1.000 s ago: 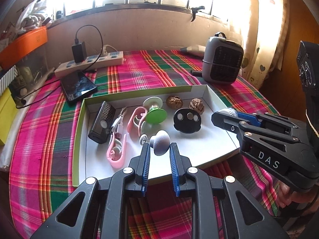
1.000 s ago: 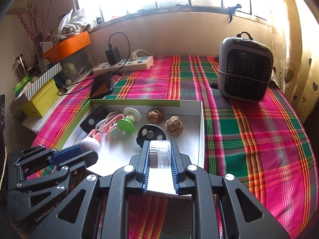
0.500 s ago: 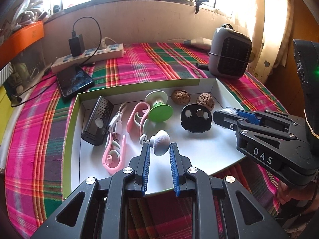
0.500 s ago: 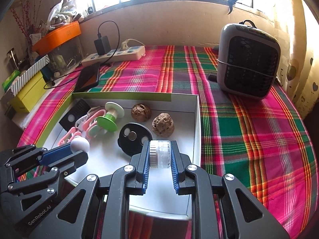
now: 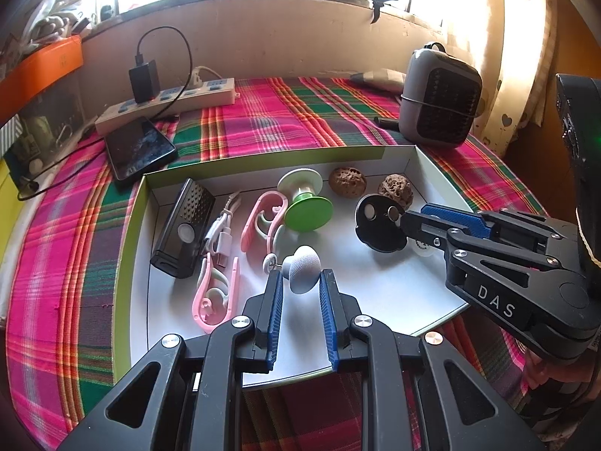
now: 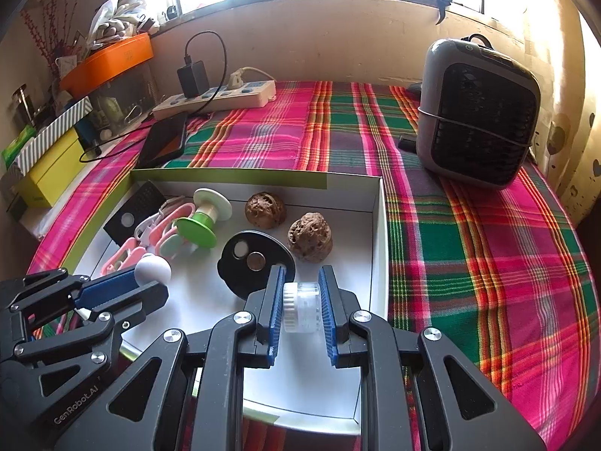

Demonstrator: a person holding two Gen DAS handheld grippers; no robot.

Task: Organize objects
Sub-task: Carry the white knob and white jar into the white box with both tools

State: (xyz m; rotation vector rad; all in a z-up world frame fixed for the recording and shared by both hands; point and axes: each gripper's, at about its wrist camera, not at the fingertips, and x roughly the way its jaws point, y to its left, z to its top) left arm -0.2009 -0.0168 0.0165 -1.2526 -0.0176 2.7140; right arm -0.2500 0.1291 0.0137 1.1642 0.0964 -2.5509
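A shallow white box with a green rim (image 5: 263,154) lies on the plaid cloth. My left gripper (image 5: 300,275) is shut on a white mushroom-shaped knob (image 5: 301,263), held just above the box floor near the front. My right gripper (image 6: 302,277) is shut on a small clear round jar (image 6: 302,306), low over the right part of the box beside a black disc (image 6: 255,263). In the box lie two walnuts (image 6: 265,210) (image 6: 310,236), a green and white spool (image 5: 306,203), pink clips (image 5: 263,218), a white cable (image 5: 219,225) and a black device (image 5: 184,233).
A grey heater (image 6: 477,112) stands on the cloth to the right behind the box. At the back left lie a power strip (image 5: 169,107) with a charger and a dark phone (image 5: 139,146). Orange and yellow boxes (image 6: 109,60) crowd the far left.
My right gripper has sunk and moved forward with the clear jar, now close to the black disc. The left gripper keeps the knob in nearly the same place.
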